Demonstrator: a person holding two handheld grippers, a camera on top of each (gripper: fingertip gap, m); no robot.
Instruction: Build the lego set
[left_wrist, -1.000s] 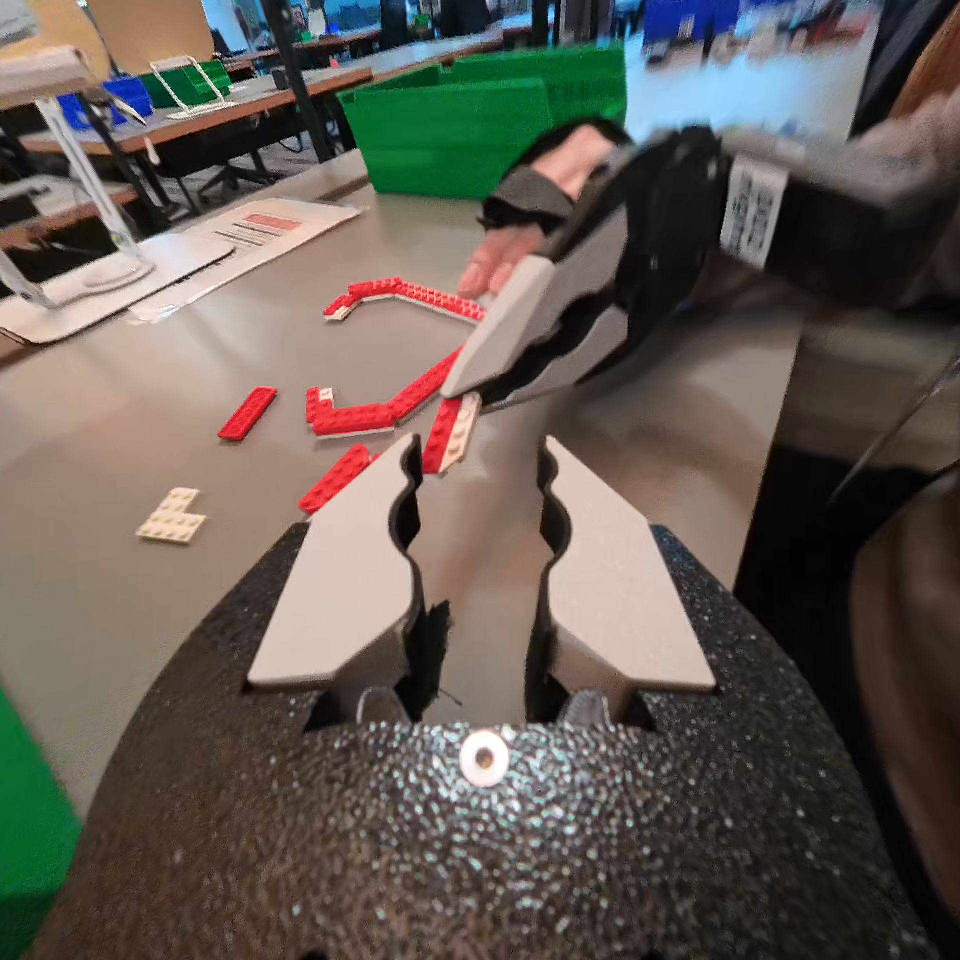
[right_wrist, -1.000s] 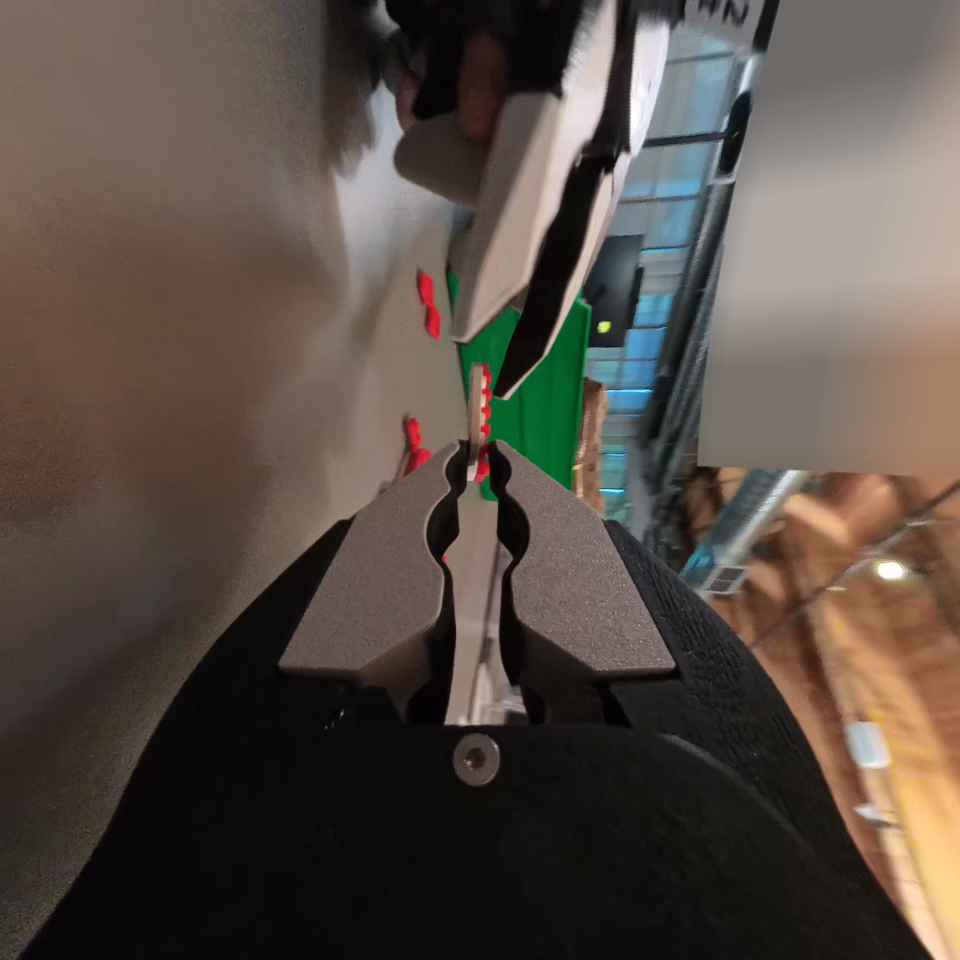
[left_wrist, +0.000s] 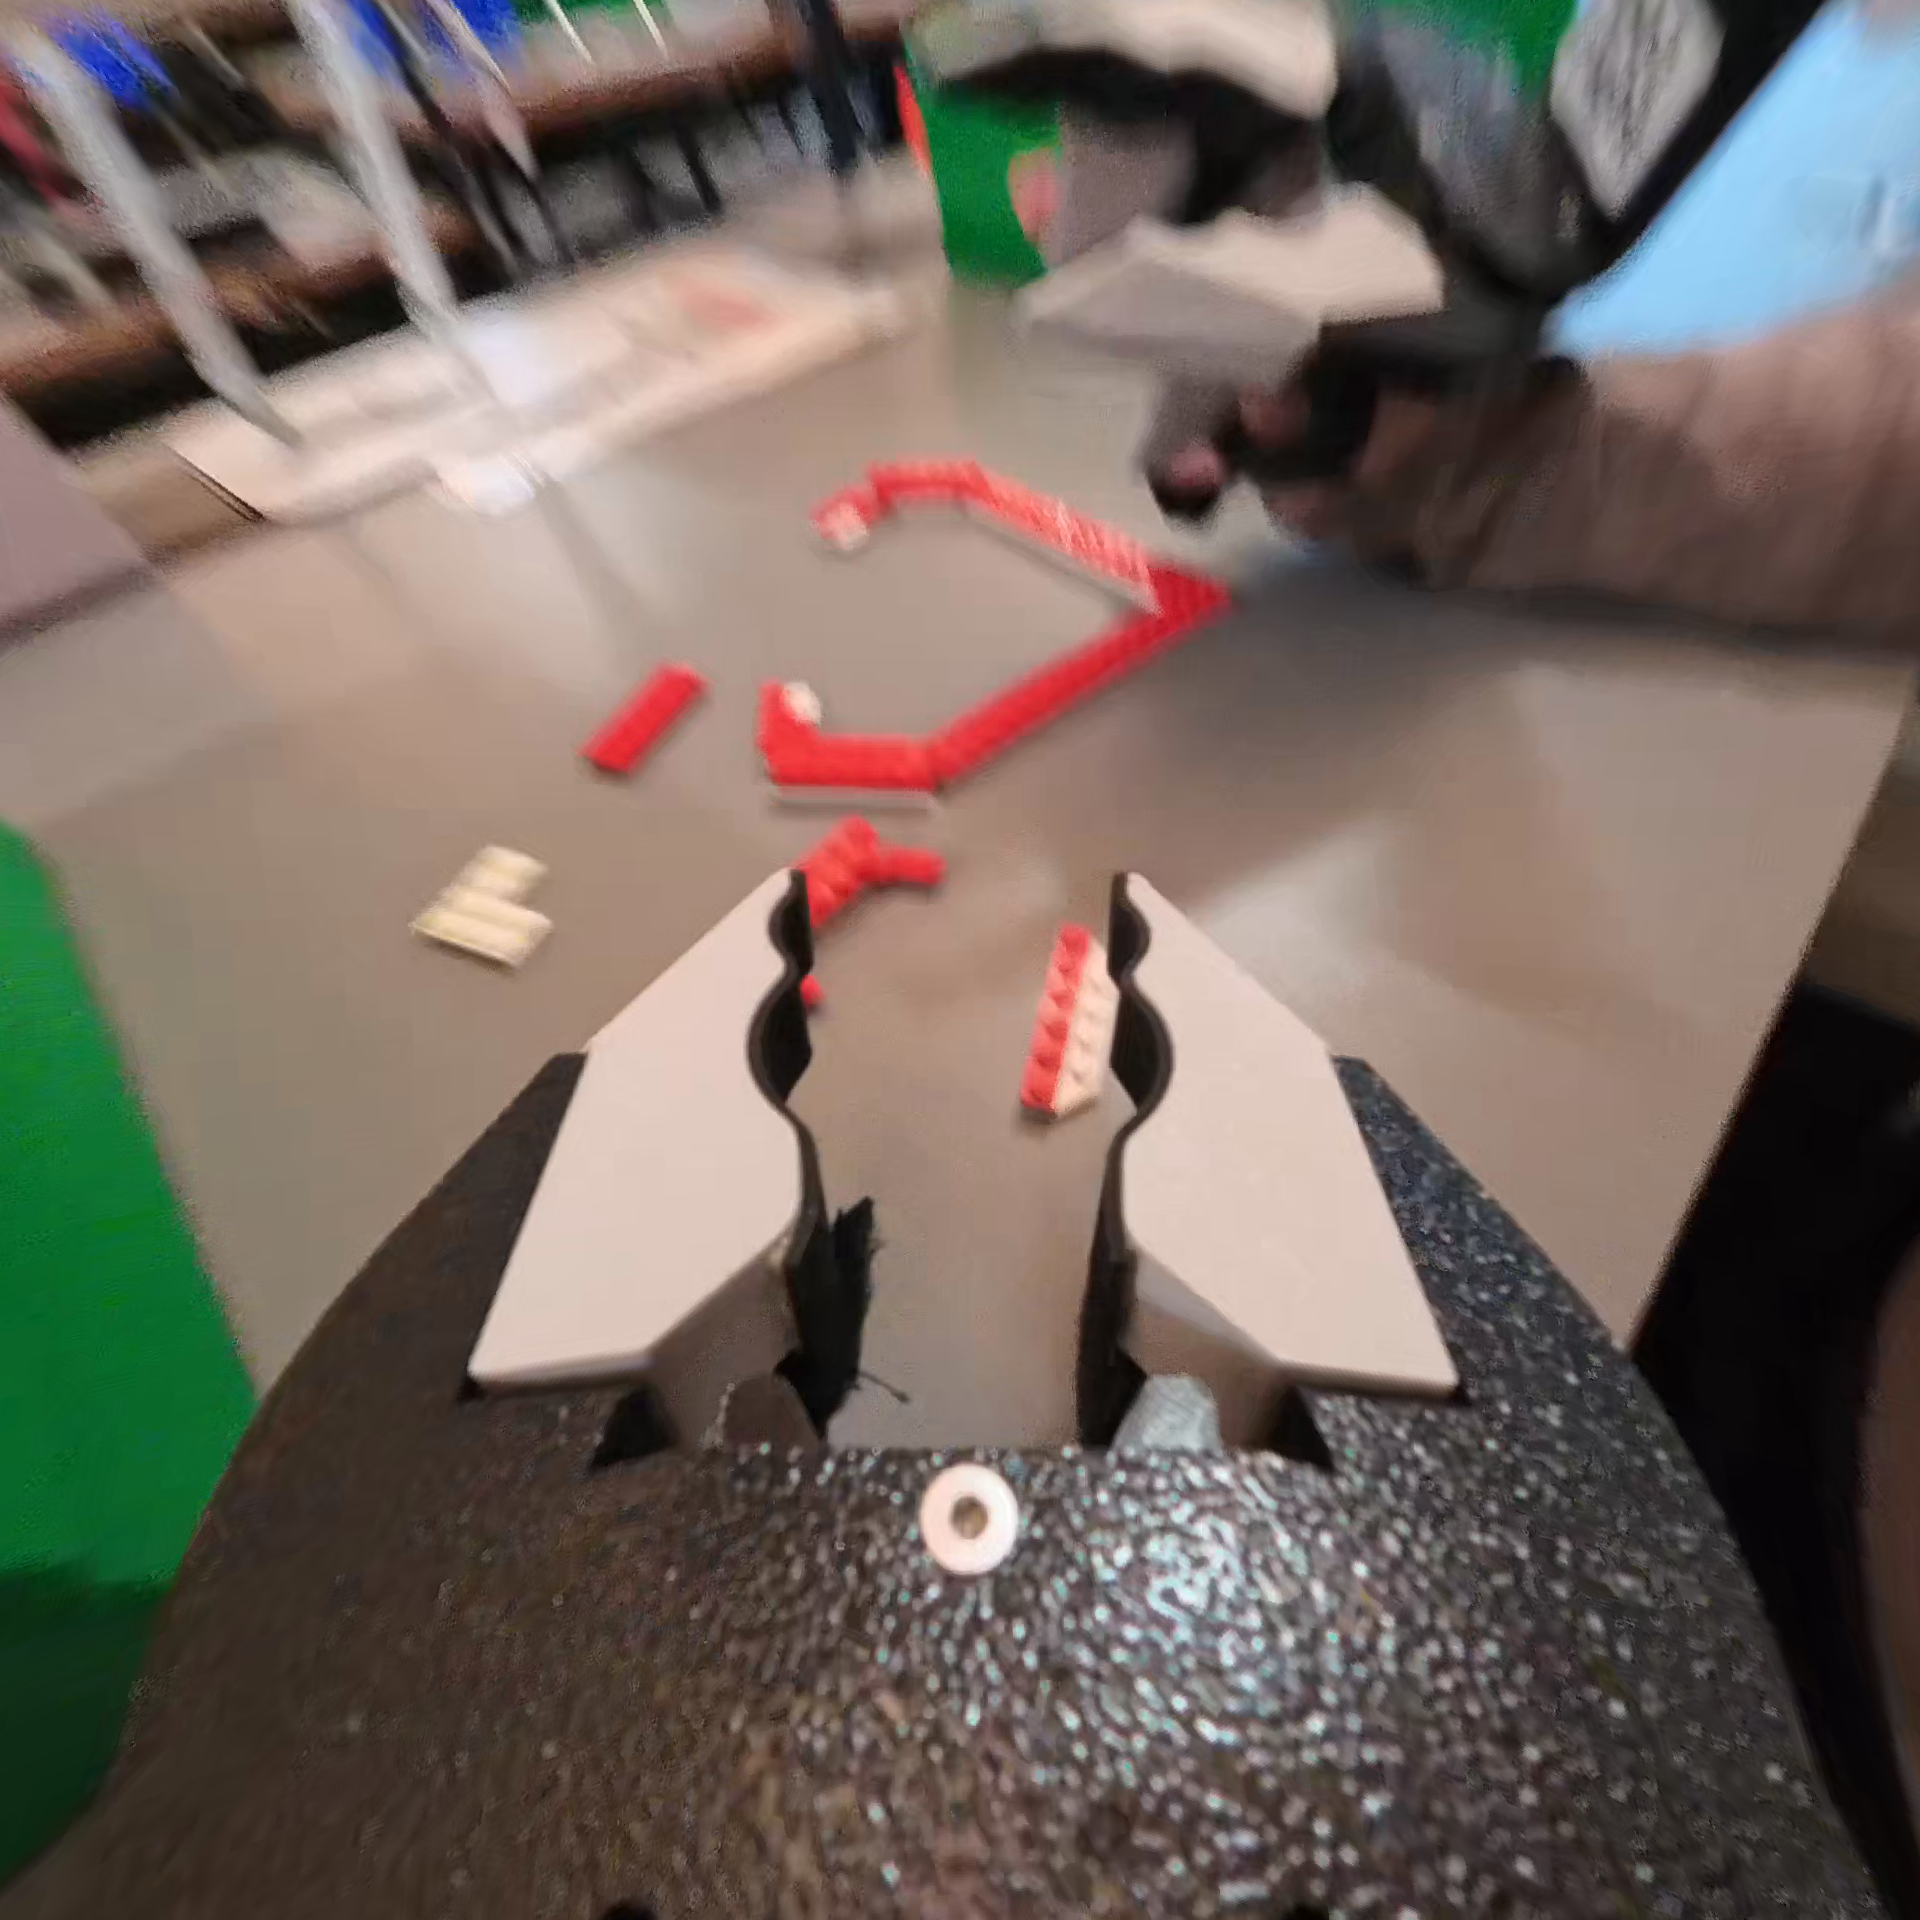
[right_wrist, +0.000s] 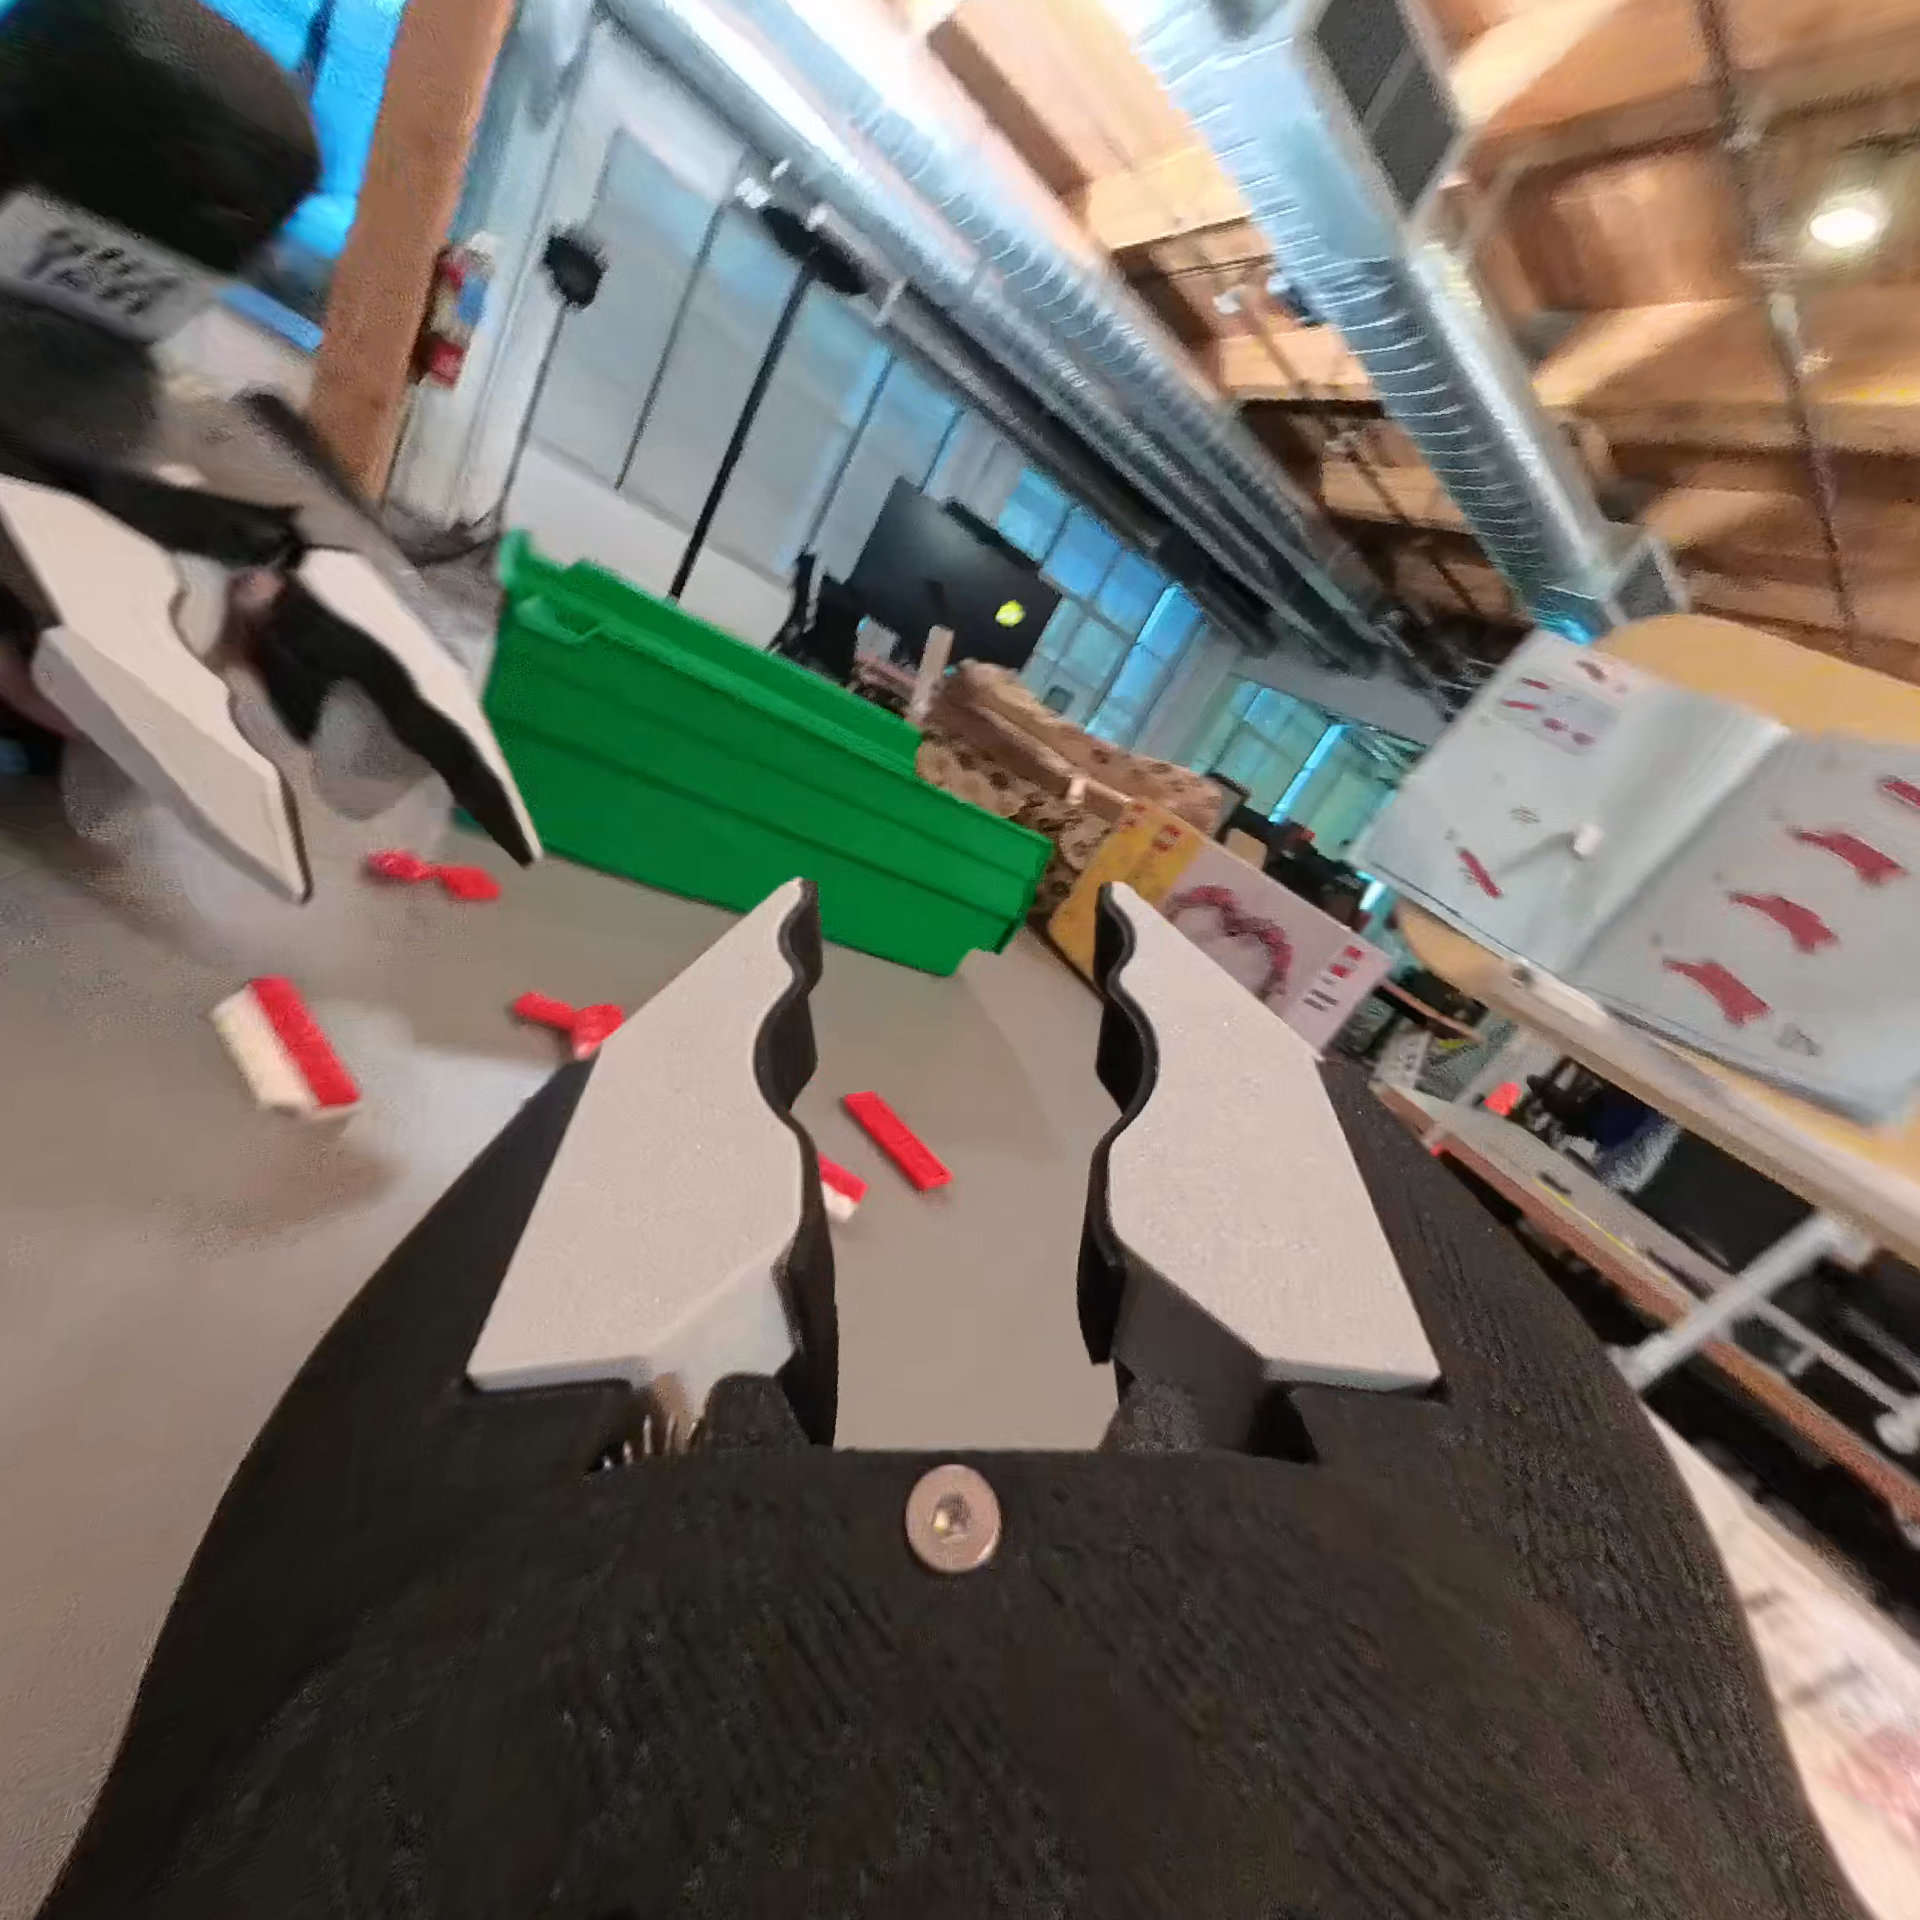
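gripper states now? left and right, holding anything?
Left gripper: open, holding nothing; a red-and-white lego piece lies on the table by its fingertip.
Right gripper: open, empty.

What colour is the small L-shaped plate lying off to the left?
Cream or tan plate, best seen in the left wrist view, though blurred.

No text legible: code sticker (left_wrist: 1621, 94) on right gripper (left_wrist: 1174, 301), paper sheets (left_wrist: 665, 343) at bench far edge blurred.
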